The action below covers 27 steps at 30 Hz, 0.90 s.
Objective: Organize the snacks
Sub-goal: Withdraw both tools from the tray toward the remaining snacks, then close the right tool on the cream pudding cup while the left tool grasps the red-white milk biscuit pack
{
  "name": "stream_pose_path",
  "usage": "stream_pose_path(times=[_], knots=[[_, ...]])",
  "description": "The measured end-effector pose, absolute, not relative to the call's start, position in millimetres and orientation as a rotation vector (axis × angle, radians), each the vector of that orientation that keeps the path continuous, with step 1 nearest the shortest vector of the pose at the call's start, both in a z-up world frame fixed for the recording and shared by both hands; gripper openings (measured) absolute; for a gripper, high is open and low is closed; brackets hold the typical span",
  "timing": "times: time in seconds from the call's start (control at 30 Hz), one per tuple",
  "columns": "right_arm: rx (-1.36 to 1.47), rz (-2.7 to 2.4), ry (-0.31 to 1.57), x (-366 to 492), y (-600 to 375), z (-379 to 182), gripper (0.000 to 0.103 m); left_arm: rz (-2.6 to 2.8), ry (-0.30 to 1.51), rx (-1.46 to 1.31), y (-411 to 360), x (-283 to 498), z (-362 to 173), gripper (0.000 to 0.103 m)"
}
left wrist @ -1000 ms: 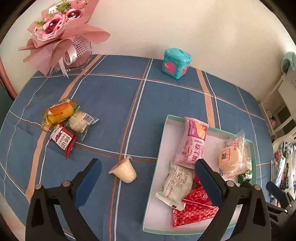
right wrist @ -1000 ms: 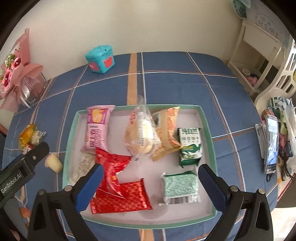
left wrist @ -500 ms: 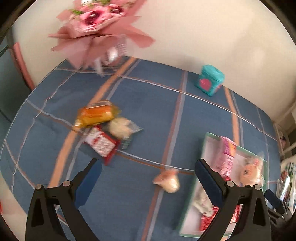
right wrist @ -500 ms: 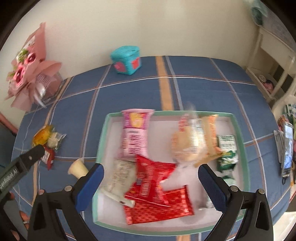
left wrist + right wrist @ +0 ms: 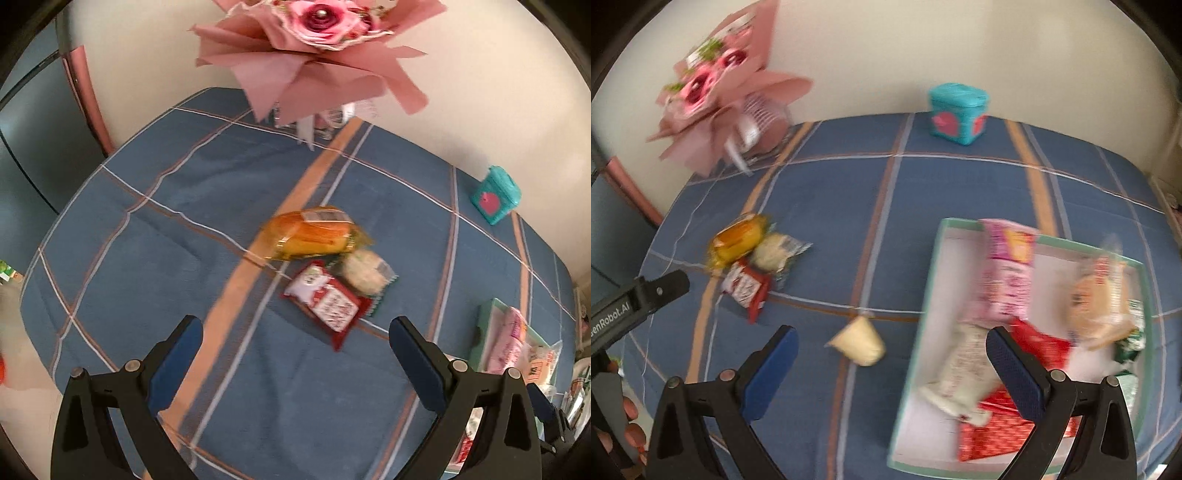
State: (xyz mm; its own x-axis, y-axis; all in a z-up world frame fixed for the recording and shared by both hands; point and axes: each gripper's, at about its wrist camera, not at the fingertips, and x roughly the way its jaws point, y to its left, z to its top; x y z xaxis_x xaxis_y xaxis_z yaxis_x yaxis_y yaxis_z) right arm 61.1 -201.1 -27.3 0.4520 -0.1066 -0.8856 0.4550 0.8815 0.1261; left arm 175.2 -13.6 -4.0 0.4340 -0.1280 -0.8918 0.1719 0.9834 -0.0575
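Three loose snacks lie together on the blue cloth: an orange wrapped cake [image 5: 312, 234] [image 5: 738, 238], a pale round snack in clear wrap [image 5: 364, 271] [image 5: 774, 253] and a red-and-white packet [image 5: 327, 302] [image 5: 746, 286]. A cream jelly cup [image 5: 860, 341] lies on its side left of the green-rimmed tray [image 5: 923, 306], which holds several packets. My left gripper [image 5: 295, 343] is open and empty, just short of the red packet. My right gripper [image 5: 892, 349] is open and empty, its jaws on either side of the jelly cup, above it.
A pink flower bouquet [image 5: 317, 48] [image 5: 720, 92] stands at the back by the wall. A teal box [image 5: 495, 199] [image 5: 958, 112] sits at the back edge. The left gripper's body [image 5: 635, 299] shows at the left of the right wrist view.
Both grippers have swung left. The left view moved from the tray and jelly cup to the three loose snacks. The right view moved from the tray towards the jelly cup.
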Motion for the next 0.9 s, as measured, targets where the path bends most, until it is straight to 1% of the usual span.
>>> stream_pose_path(times=[0.2,0.3,0.37,0.47,0.6,0.67,0.8,0.9], knots=[[0.420,-0.316,1.082,74.1,-185.7,-44.2,0.101,-0.165,1.120,0.013,2.4,185.3,-8.1,0.101],[0.469,-0.325,1.097,76.0,-187.9,-53.4,0.098,-0.167,1.134,0.009,1.2,189.9,-13.8,0.101],[0.499,-0.334,1.102,76.2,-190.4,-57.9,0.090,-0.182,1.135,0.028,-4.4,192.4,-17.1,0.101],[0.529,-0.348,1.101,76.6,-193.8,-61.5,0.081,-0.213,1.136,0.051,-13.1,194.3,-19.5,0.101],[0.557,-0.359,1.113,78.0,-196.9,-68.0,0.076,-0.247,1.160,0.059,-24.5,199.2,-29.3,0.101],[0.575,-0.370,1.125,79.0,-198.5,-73.5,0.071,-0.251,1.169,0.066,-28.2,201.8,-34.0,0.101],[0.598,-0.376,1.139,81.4,-199.3,-81.7,0.071,-0.244,1.206,0.049,-31.7,210.4,-50.1,0.101],[0.592,-0.380,1.141,85.3,-198.3,-83.3,0.067,-0.222,1.232,0.012,-30.4,218.6,-62.3,0.101]])
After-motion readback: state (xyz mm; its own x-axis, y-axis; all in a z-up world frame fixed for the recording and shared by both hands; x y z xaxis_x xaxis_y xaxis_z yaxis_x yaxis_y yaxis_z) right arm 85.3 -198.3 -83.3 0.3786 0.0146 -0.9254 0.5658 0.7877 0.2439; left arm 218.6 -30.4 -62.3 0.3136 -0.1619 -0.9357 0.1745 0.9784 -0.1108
